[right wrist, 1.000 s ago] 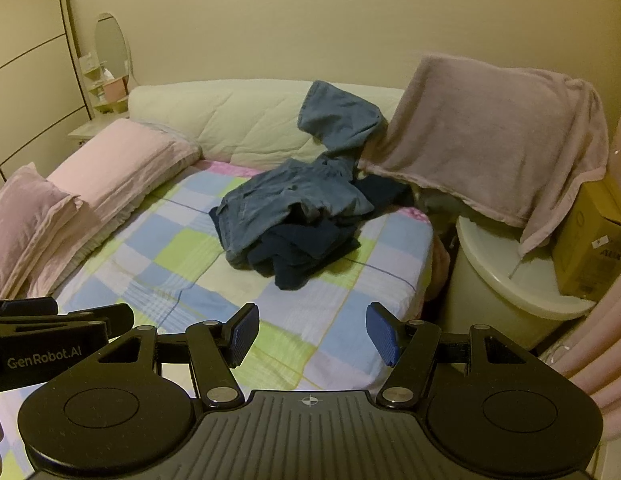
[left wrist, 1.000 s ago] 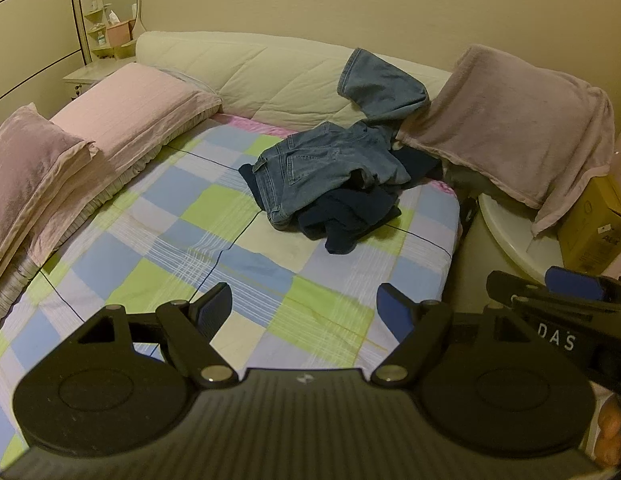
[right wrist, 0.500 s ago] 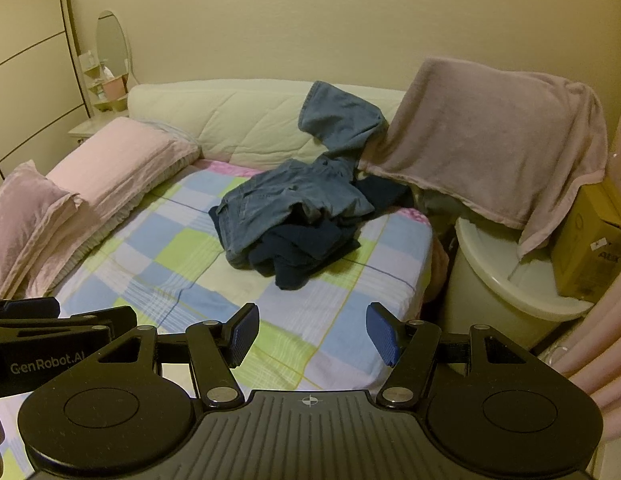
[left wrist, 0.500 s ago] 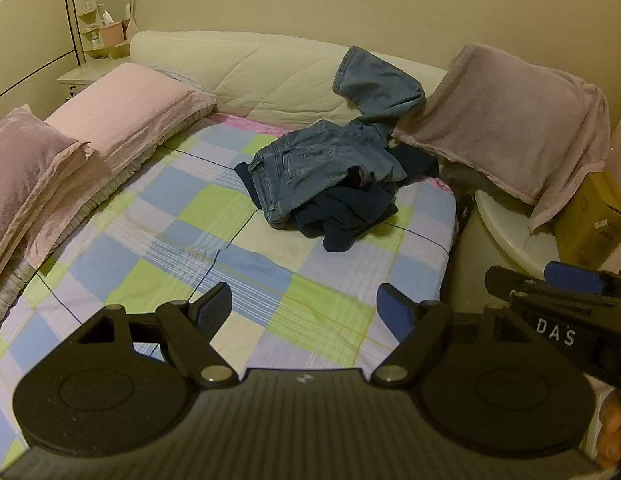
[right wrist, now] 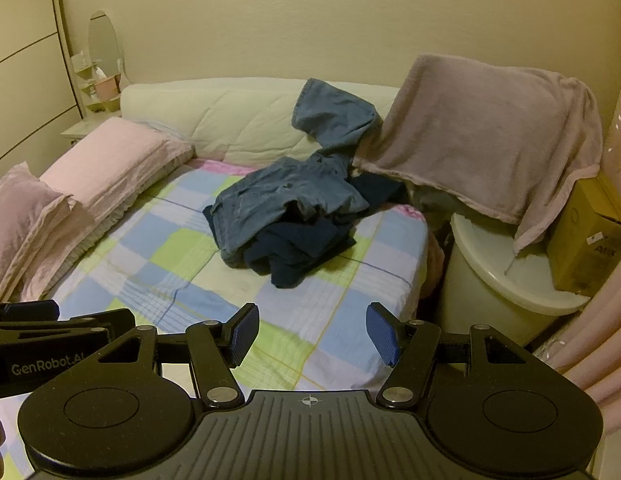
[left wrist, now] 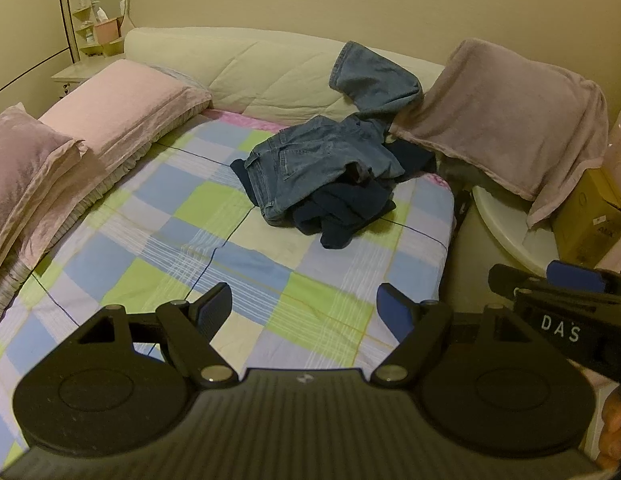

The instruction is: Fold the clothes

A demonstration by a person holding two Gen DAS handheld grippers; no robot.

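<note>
A crumpled pair of blue jeans [left wrist: 314, 160] [right wrist: 278, 196] lies on the far right of a bed with a checked sheet [left wrist: 162, 240] [right wrist: 158, 272], one leg draped up over the cream headboard [left wrist: 250, 68]. A dark navy garment [left wrist: 342, 212] [right wrist: 298, 248] is bunched under and in front of the jeans. My left gripper [left wrist: 304, 312] hovers open over the bed's near part, well short of the pile. My right gripper [right wrist: 308, 334] is also open and empty, just to the right of the left one.
Two pink pillows [left wrist: 110, 108] [left wrist: 22, 160] lie along the bed's left side. A mauve blanket [right wrist: 482, 128] hangs over something at the right, above a white round tub [right wrist: 506, 280] and a yellow cardboard box [right wrist: 586, 248]. A nightstand with a mirror [left wrist: 86, 64] stands at the back left.
Both views have shifted only slightly; the left wrist view has drifted a little, with the pile now sitting somewhat nearer its middle. Both grippers stay open and the clothes have not moved.
</note>
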